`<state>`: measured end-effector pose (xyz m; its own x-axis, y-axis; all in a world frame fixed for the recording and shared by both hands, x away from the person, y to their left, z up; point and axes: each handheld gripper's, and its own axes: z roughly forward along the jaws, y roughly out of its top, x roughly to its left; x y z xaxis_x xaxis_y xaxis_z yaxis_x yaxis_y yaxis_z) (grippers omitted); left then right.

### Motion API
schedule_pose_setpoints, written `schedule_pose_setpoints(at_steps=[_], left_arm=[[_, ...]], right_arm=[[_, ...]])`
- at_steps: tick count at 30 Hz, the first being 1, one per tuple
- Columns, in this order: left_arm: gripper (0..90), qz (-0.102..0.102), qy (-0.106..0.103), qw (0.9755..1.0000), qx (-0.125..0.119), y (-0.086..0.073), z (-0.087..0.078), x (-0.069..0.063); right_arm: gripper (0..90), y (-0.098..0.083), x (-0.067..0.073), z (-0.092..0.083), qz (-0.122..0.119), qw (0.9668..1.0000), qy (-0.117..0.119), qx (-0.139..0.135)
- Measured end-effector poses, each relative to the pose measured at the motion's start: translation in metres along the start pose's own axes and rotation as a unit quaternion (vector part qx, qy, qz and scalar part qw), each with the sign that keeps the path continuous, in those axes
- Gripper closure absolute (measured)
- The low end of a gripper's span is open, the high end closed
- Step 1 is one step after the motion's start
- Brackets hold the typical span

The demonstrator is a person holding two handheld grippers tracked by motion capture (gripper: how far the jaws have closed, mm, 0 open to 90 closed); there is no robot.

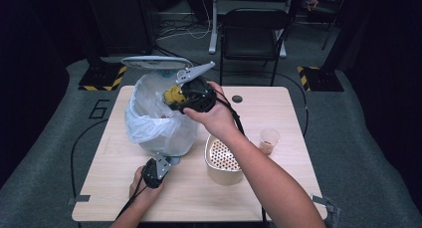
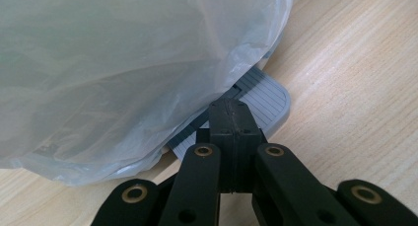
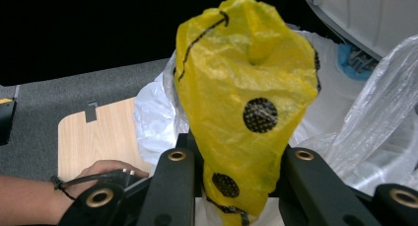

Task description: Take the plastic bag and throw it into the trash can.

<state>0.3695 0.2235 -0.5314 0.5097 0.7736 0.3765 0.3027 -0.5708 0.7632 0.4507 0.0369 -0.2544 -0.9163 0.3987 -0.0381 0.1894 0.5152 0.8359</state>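
1. While the left gripper [image 1: 160, 164] pressed the grey ribbed pedal [image 2: 261, 100] at the foot of the bin [image 1: 164, 138], its jaws stood fully closed with nothing between them, tips resting on the pedal. The lid [image 1: 157, 62] stood raised at the far rim.
2. The right gripper [image 1: 180, 99] held a crumpled yellow plastic bag [image 3: 246, 102] with black dots, its jaws clamped on the lower part of the wad. In the high view the bag hung over the open mouth of the bin, just inside the near rim.
3. Judgement on the step in hand: the bag was best carried further over the middle of the opening and lowered somewhat before release, so that it would not catch on the loose clear liner [image 1: 144, 123] draped over the rim. The pedal ought to be kept down until the right gripper was clear, lest the lid fall on it.
4. Bin: lined with the clear liner; a blue scrap [image 3: 352, 58] lay inside near the lid hinge. What else lay in it I could not tell.
5. A beige tub [image 1: 222, 163] with a perforated insert stood on the table [image 1: 278, 108] just beside the bin, under the right forearm; nothing was seen lying on the insert.
6. A small clear cup [image 1: 269, 140] stood near the tub, with something orange-brown at its bottom.
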Motion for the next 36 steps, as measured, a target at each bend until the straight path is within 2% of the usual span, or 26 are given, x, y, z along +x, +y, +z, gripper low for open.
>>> schedule_pose_setpoints(at_steps=[8,16,21,36], left_arm=[[90.0,0.000,0.000,1.0000,0.000,0.000,0.000,0.000],[90.0,0.000,-0.001,1.0000,0.000,0.000,0.000,0.000],[90.0,-0.001,-0.001,1.0000,0.000,0.000,0.000,0.000],[90.0,-0.002,-0.002,1.0000,-0.001,0.000,0.000,0.000]], right_arm=[[74.0,0.005,0.000,0.013,0.001,0.9998,-0.014,-0.014],[73.6,0.014,-0.002,0.032,0.000,0.9998,-0.020,-0.003],[73.4,0.017,-0.001,0.043,0.001,0.9998,-0.018,-0.007],[72.5,0.020,-0.003,0.052,0.002,0.9991,-0.041,-0.013]])
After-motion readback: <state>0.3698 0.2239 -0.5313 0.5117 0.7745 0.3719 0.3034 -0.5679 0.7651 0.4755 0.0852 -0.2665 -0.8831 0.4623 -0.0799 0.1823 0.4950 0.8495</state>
